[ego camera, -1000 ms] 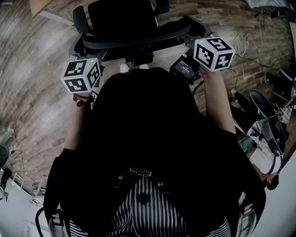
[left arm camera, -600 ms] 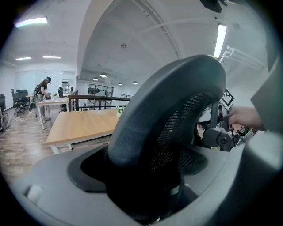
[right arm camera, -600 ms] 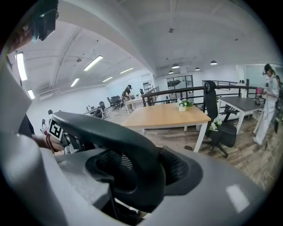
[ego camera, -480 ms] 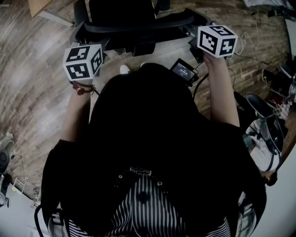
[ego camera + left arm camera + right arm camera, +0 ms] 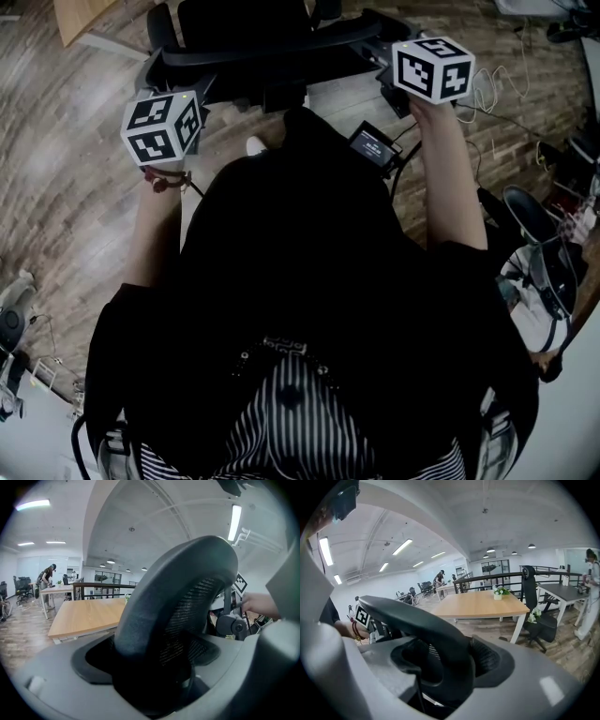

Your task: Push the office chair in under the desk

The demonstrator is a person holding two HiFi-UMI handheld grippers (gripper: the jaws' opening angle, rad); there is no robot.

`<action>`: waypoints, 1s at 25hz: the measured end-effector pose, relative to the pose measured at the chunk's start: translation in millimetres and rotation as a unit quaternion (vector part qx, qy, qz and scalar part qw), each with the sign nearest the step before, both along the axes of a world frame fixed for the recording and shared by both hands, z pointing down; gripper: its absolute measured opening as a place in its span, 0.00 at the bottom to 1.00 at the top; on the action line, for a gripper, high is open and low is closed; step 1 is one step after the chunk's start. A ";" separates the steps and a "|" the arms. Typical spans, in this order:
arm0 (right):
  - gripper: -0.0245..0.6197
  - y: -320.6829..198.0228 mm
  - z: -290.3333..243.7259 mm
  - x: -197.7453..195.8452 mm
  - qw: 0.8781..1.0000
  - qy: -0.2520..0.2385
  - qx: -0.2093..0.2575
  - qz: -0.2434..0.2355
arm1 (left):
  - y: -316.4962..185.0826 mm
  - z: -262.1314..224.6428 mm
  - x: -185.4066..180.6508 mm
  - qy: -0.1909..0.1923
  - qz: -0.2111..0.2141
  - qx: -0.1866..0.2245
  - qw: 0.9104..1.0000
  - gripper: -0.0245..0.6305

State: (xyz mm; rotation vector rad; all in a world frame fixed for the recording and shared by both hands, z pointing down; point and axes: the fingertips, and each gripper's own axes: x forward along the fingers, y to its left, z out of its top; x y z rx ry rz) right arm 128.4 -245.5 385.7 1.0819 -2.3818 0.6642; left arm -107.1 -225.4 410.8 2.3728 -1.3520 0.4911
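Both grippers and the chair [image 5: 246, 33] have moved farther from the person than a second ago, toward the far edge of the head view. The left gripper [image 5: 176, 117] and right gripper [image 5: 414, 73] are each clamped on the top rim of the chair's back, one toward its left end and one toward its right. The grey fingers [image 5: 56, 686] sit close on either side of the black frame and hold nothing else. The chair stands on the floor [image 5: 75, 187] just beyond the person, back toward them. The desk [image 5: 480, 605] lies farther still, seen past the backrest and still apart from it. The rim runs left to right across the fingers, so I judge the push goes straight away, with both hands equally placed.
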 end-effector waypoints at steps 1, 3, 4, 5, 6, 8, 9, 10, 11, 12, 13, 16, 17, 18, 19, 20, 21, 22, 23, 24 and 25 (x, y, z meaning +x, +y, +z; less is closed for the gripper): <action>0.48 -2.9 -0.4 0.2 1.000 -0.001 0.001 -0.005 | -1.1 -0.2 0.4 0.000 -0.005 0.002 1.000 0.74; 0.48 -4.7 -1.6 -1.7 1.000 0.000 0.000 -0.016 | -0.9 -0.4 -0.8 -0.002 -0.013 0.002 1.000 0.75; 0.48 -5.0 -1.8 -3.4 1.000 0.002 -0.001 -0.021 | -0.7 0.2 -2.0 -0.003 -0.015 -0.002 1.000 0.75; 0.48 -6.1 -1.6 -5.7 1.000 0.004 -0.003 -0.028 | -1.4 1.1 -3.8 -0.005 -0.017 -0.007 1.000 0.75; 0.48 -8.4 -1.1 -8.6 0.999 0.006 -0.004 -0.034 | -3.0 2.1 -6.4 -0.006 -0.020 -0.013 1.000 0.75; 0.48 -15.4 -0.3 -14.4 0.999 0.004 -0.003 -0.041 | -7.7 3.0 -12.1 -0.005 -0.028 -0.018 0.999 0.75; 0.48 -18.7 -0.3 -15.9 0.999 0.000 0.000 -0.040 | -9.6 2.6 -13.8 -0.004 -0.033 -0.018 0.999 0.75; 0.48 -21.5 -0.6 -15.7 0.999 -0.004 0.003 -0.038 | -11.2 1.9 -14.1 -0.003 -0.038 -0.016 0.999 0.75; 0.48 -24.0 -1.2 -14.1 0.999 -0.007 0.006 -0.037 | -12.7 1.1 -12.7 -0.002 -0.041 -0.015 0.999 0.75; 0.48 -26.8 -2.1 -11.5 0.999 -0.008 0.008 -0.040 | -14.6 0.4 -10.3 -0.001 -0.042 -0.015 0.999 0.75; 0.48 -30.1 -3.1 -9.0 0.999 -0.008 0.008 -0.045 | -16.9 -0.3 -7.6 -0.001 -0.044 -0.017 0.999 0.75; 0.48 -44.9 -5.2 -8.6 0.998 -0.012 0.004 -0.066 | -27.3 -0.8 -6.6 -0.001 -0.053 -0.028 0.998 0.76; 0.48 -51.1 -5.1 -10.7 0.997 -0.013 0.002 -0.071 | -32.4 -0.4 -8.5 -0.002 -0.057 -0.030 0.998 0.76; 0.48 -57.5 -4.7 -13.3 0.997 -0.013 0.001 -0.074 | -38.2 0.2 -10.9 -0.002 -0.062 -0.032 0.998 0.76; 0.48 -63.7 -4.0 -16.1 0.997 -0.014 0.000 -0.078 | -44.2 1.0 -13.6 -0.003 -0.067 -0.032 0.997 0.76; 0.48 -69.6 -3.5 -19.0 0.997 -0.014 0.001 -0.082 | -49.7 1.7 -16.5 -0.005 -0.071 -0.032 0.997 0.76; 0.48 -74.7 -3.3 -21.8 0.996 -0.016 0.002 -0.085 | -54.0 2.1 -19.3 -0.006 -0.076 -0.033 0.997 0.76; 0.48 -78.6 -3.4 -24.2 0.996 -0.018 0.004 -0.088 | -56.4 2.2 -21.6 -0.007 -0.081 -0.034 0.996 0.76; 0.48 -81.1 -3.8 -26.1 0.996 -0.019 0.006 -0.090 | -57.5 2.1 -23.5 -0.007 -0.086 -0.034 0.996 0.76; 0.48 -82.7 -4.3 -27.5 0.995 -0.020 0.006 -0.093 | -58.2 1.6 -25.0 -0.008 -0.089 -0.034 0.995 0.76; 0.48 -83.7 -5.2 -28.6 0.995 -0.020 0.006 -0.096 | -59.4 0.7 -26.5 -0.009 -0.091 -0.034 0.995 0.76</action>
